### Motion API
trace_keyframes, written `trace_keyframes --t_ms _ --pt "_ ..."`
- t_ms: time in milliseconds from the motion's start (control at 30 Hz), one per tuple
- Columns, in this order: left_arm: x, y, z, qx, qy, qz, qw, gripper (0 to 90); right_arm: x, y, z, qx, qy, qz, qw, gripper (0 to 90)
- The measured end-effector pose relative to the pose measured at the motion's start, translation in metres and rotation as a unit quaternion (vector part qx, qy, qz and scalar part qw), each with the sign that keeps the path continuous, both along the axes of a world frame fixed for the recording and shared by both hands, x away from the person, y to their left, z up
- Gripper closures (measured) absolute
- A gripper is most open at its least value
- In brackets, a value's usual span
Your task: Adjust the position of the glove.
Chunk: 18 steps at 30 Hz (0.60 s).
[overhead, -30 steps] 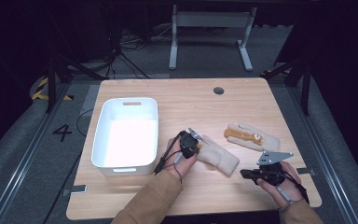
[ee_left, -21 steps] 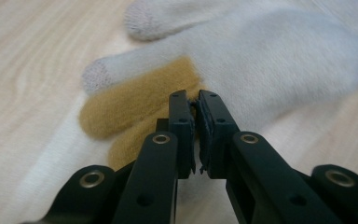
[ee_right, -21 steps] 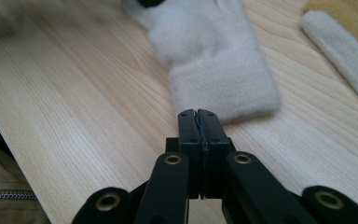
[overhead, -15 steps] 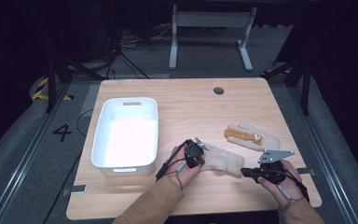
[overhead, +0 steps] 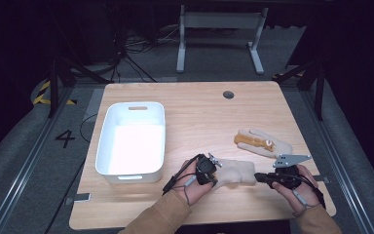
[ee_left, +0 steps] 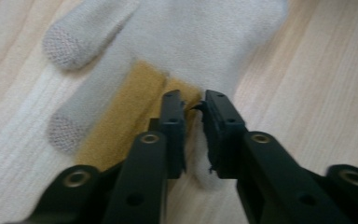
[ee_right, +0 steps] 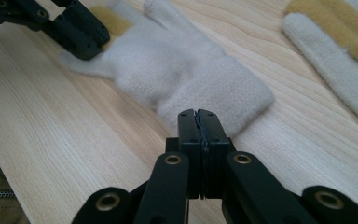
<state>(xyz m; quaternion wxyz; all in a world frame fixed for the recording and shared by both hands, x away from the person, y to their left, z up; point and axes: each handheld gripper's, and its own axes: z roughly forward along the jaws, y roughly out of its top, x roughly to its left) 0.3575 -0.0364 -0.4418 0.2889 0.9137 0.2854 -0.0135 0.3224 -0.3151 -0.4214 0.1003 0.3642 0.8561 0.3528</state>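
A cream knitted glove (overhead: 233, 173) lies flat near the front edge of the wooden table (overhead: 195, 112), between the two hands. In the high view its long axis runs across the table: the cuff points toward the right gripper (overhead: 259, 177) and the fingers toward the left gripper (overhead: 213, 171). A second glove (overhead: 262, 143) with a mustard patch lies just behind it, angled, and a white bin (overhead: 131, 139) stands well apart to the left.

The right gripper's jaws are pressed together at the cuff edge (ee_right: 242, 100); whether a fold of knit is caught between them is hard to tell. The left gripper (ee_left: 193, 128) sits over the finger end, its jaws a narrow gap apart; they have just been opening, with a mustard patch and a thin fold of glove between them, not squeezed.

Compared with a second ago, the left hand has shifted rightward along the glove, which now lies more squarely across the table. The right hand has kept its place.
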Motion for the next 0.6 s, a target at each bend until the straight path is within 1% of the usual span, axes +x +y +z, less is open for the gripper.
trace_keyframes --t_ms 33,67,100,133,167,200,233,367,400,433,467,533,600 --pt "0.001 0.002 0.003 -0.005 0.0 -0.001 1.0 67.5 0.001 -0.001 0.0 0.002 -0.001 -0.003 1.0 89.9" --pt "0.001 0.002 0.003 -0.005 0.0 -0.001 1.0 65.1 0.001 -0.001 0.0 0.002 -0.001 -0.003 1.0 89.9" --pt "0.001 0.006 0.009 -0.015 -0.004 0.0 0.9999 63.0 0.002 -0.004 0.001 0.004 -0.002 -0.006 1.0 89.9" --pt "0.001 0.006 0.009 -0.015 -0.004 0.0 0.9999 61.7 0.002 -0.004 0.001 0.004 -0.002 -0.006 1.0 89.9" --pt "0.002 0.01 0.016 -0.031 -0.012 -0.002 0.9994 60.4 0.002 -0.007 0.002 0.006 -0.004 -0.012 0.9999 89.8" --pt "0.002 0.01 0.016 -0.031 -0.012 -0.002 0.9994 59.2 0.002 -0.007 0.002 0.006 -0.004 -0.012 0.9999 89.8" --pt "0.002 0.012 0.02 -0.037 -0.014 -0.002 0.9992 58.2 0.002 -0.011 0.002 0.01 -0.006 -0.018 0.9998 89.7" --pt "0.004 0.022 0.032 -0.059 -0.024 0.008 0.998 56.1 0.002 -0.016 0.004 0.016 -0.009 -0.026 0.9995 89.3" --pt "0.006 0.027 0.036 -0.069 -0.027 0.012 0.9972 54.1 0.002 -0.019 0.006 0.018 -0.012 -0.031 0.9993 88.6" --pt "0.007 0.03 0.038 -0.073 -0.031 0.014 0.9968 53.1 0.002 -0.021 0.006 0.019 -0.014 -0.033 0.9992 87.5" --pt "0.007 0.03 0.038 -0.073 -0.031 0.014 0.9968 51.7 0.002 -0.021 0.006 0.019 -0.014 -0.033 0.9992 87.5" --pt "0.008 0.034 0.042 -0.079 -0.038 0.02 0.9959 50.6 0.002 -0.023 0.007 0.026 -0.015 -0.037 0.9989 86.0" --pt "0.009 0.037 0.044 -0.084 -0.041 0.025 0.9953 49.4 0.001 -0.027 0.008 0.033 -0.02 -0.043 0.9984 82.8"
